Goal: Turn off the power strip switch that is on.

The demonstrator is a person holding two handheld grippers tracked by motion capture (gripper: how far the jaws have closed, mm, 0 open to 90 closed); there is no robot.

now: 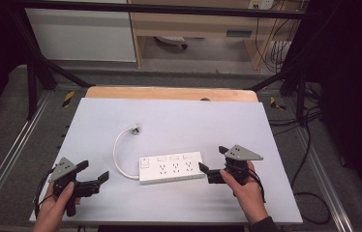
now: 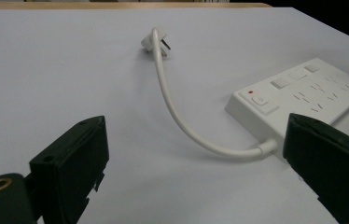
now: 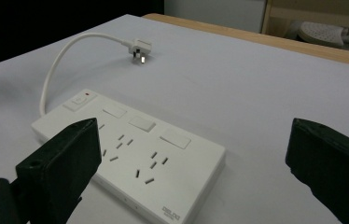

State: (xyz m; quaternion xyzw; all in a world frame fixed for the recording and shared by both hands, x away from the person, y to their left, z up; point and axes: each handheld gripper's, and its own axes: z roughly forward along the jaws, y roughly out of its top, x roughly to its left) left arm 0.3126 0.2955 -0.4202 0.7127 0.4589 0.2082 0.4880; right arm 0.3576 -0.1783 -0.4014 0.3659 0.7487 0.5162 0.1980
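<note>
Your left hand-held gripper (image 1: 94, 173) sits near the front left of the desk (image 1: 179, 116), with its jaws spread wide and nothing between them. Your right hand-held gripper (image 1: 214, 161) is at the front right, jaws likewise wide apart and empty, pointing toward the right end of the power strip (image 1: 171, 166).

The power strip lies flat on the pale desk surface between your two grippers, closer to the right one; the nearer right jaw tip stands just beside the strip's right end, though you cannot tell from above whether it touches. The strip is white, with three rocker switches along its far edge, socket holes below them, and a button with a small red mark at its left end.

From that left end a white cable (image 1: 117, 154) curves away and back toward the middle of the desk, ending in a plug (image 1: 135, 128) that lies on the surface, well apart from both grippers. In the left gripper view the cable (image 2: 182, 126) arcs between the jaws, with the strip (image 2: 298, 93) behind the right-hand jaw. In the right gripper view the strip (image 3: 163, 154) lies partly behind the left-hand jaw.
</note>
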